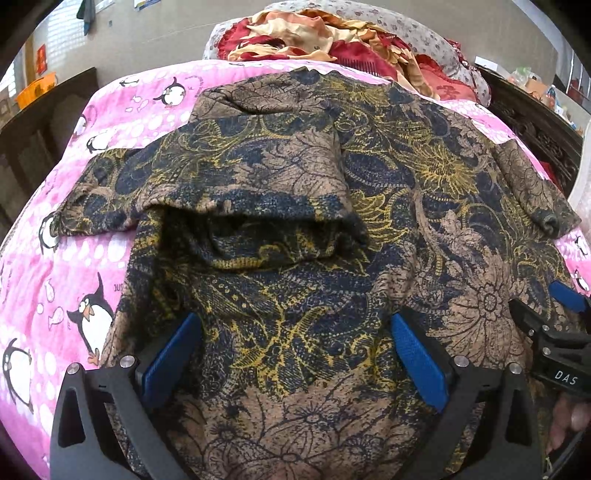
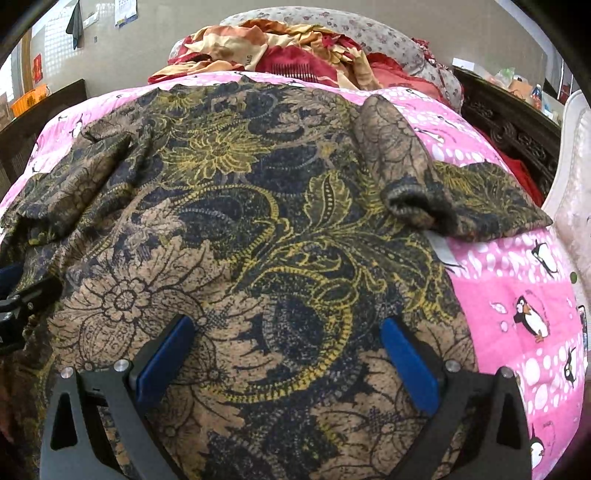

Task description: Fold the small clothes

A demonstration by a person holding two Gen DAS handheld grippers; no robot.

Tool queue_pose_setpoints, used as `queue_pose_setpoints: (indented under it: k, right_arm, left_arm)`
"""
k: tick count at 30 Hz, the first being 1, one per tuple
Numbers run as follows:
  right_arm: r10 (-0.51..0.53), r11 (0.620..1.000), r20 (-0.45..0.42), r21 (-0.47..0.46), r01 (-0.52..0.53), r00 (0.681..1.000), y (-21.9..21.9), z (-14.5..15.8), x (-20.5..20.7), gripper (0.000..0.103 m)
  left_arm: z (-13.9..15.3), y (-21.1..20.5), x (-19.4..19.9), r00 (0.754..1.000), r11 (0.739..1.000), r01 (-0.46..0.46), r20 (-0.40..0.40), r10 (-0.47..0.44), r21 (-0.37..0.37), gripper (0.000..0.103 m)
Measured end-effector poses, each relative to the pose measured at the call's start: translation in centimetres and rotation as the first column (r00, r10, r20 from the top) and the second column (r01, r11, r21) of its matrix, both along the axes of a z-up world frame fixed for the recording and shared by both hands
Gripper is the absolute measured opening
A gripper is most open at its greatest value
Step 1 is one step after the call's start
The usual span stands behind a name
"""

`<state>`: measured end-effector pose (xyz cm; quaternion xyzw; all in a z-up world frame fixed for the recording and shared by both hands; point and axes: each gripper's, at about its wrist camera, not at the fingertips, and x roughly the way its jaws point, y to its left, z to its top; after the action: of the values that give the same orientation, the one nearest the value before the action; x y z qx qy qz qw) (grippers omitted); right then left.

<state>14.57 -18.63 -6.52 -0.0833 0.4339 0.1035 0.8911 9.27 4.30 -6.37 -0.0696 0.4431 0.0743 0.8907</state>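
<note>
I have both claws over a patterned top [image 1: 280, 295] that lies spread on the bed, on a pink penguin blanket [image 1: 74, 280]. My left claw [image 1: 295, 354] is spread wide, its blue pads well apart with only cloth beneath and nothing pinched. My right claw [image 2: 288, 354] is the same: pads spread, hovering over the near part of the garment without holding anything. In the left view the right claw's tip shows at the far right edge, so the two sit side by side along the garment's near end.

I judge they are placed here because this near end is what a fold would lift, with one claw toward each side so the cloth can go over evenly.

The top's long axis runs away from me, from the near end under the claws toward the heaped red and cream bedding [image 1: 325, 33] at the far end of the bed. One sleeve [image 1: 280, 177] is already laid inward across the body on the left, its open cuff facing me. The other sleeve [image 2: 399, 162] on the right also lies folded in, with its cuff end near the garment's right edge. So I take it the sides are narrowed and the lengthwise fold is not yet done.
</note>
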Motion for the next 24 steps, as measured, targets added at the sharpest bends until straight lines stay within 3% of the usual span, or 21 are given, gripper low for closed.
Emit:
queue_pose_setpoints:
  k: [24]
  right_arm:
    - [-0.002, 1.000, 0.012, -0.016, 0.002, 1.000, 0.17, 0.03, -0.19, 0.103]
  left_arm:
    - [-0.03, -0.08, 0.34, 1.000, 1.000, -0.001, -0.005, 0.001, 0.004, 0.088]
